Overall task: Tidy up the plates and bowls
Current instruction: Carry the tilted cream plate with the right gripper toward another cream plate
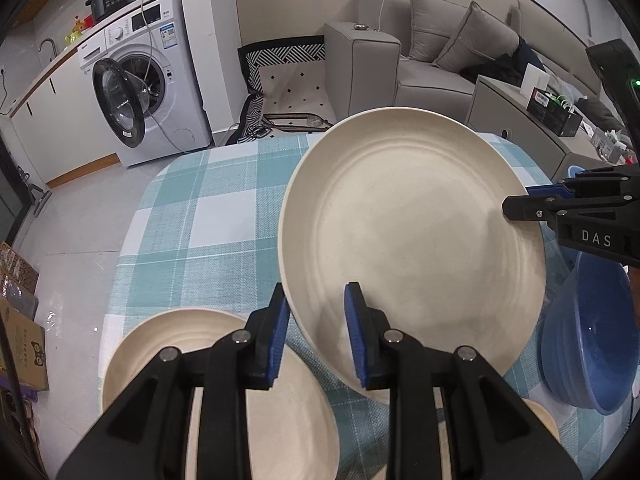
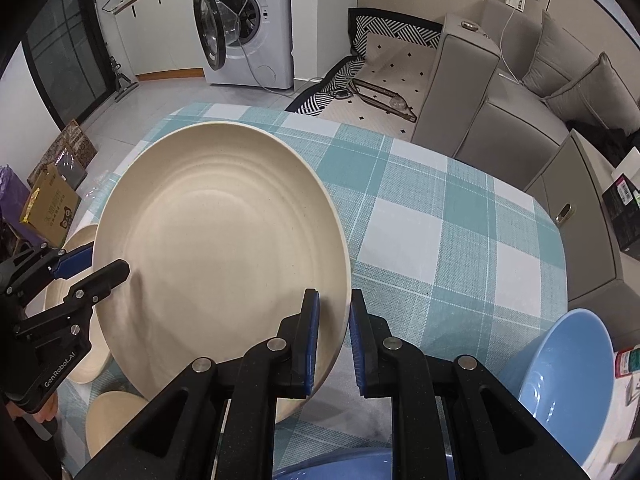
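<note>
Cream plate (image 1: 412,232) held tilted above checked surface (image 1: 200,220), rim clamped by left gripper (image 1: 318,332) and right gripper (image 2: 334,344) jaws (opposite edges); second plate (image 1: 160,344) below.

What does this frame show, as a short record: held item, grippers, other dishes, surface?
held item: large cream round plate, lifted and tilted above the table
left gripper: shut on the plate's near rim
right gripper: shut on the opposite rim
other dishes: second cream plate on the table; blue plastic bowl at its right
surface: teal and white checked tablecloth
</note>
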Demonstrator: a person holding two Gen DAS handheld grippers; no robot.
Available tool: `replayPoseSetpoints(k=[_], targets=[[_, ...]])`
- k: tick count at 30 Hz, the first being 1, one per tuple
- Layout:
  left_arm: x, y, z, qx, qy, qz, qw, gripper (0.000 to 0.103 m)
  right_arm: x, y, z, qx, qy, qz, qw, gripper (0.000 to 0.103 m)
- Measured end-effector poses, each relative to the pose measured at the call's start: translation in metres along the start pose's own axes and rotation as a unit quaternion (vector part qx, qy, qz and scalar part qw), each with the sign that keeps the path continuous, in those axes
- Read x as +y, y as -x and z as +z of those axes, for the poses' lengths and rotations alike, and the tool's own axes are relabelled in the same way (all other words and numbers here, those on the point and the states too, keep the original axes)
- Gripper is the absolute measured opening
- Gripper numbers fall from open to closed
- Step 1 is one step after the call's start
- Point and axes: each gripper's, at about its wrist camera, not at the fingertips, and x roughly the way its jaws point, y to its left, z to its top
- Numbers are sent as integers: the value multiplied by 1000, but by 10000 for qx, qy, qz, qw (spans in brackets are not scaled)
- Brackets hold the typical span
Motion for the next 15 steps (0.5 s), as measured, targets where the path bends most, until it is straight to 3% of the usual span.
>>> replayPoseSetpoints(k=[15], targets=[[24, 40, -19, -254, 254, 50, 9993, 26, 35, 37, -5, -324, 204, 109, 9992, 15]])
